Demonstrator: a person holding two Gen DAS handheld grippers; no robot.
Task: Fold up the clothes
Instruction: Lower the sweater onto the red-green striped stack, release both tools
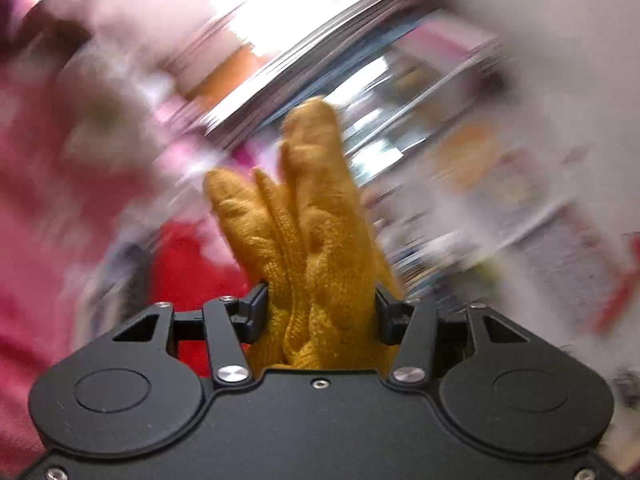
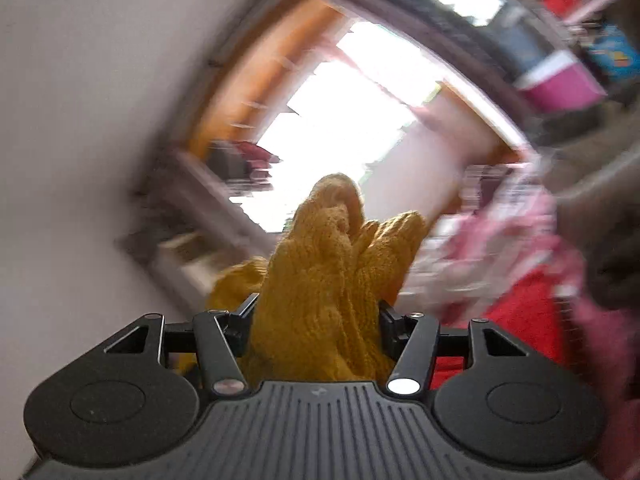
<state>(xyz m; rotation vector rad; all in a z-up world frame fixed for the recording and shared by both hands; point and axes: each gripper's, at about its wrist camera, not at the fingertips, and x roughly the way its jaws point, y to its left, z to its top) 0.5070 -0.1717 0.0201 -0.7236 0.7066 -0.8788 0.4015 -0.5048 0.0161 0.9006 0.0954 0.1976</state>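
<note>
A mustard-yellow knitted garment (image 1: 316, 240) fills the space between the jaws of my left gripper (image 1: 320, 312), which is shut on a thick bunch of it; folds of knit stick up past the fingers. In the right wrist view another bunch of the same yellow knit (image 2: 332, 280) is clamped in my right gripper (image 2: 316, 320), the wool bulging above the black fingers. Both views are streaked with motion blur. The fingertips are buried in the fabric.
A red cloth (image 1: 188, 272) lies low behind the left gripper, with pink fabric (image 1: 36, 208) at the left. A bright window (image 2: 348, 120) in a wooden frame faces the right gripper. Red cloth (image 2: 520, 320) and pink fabric (image 2: 500, 240) show at the right.
</note>
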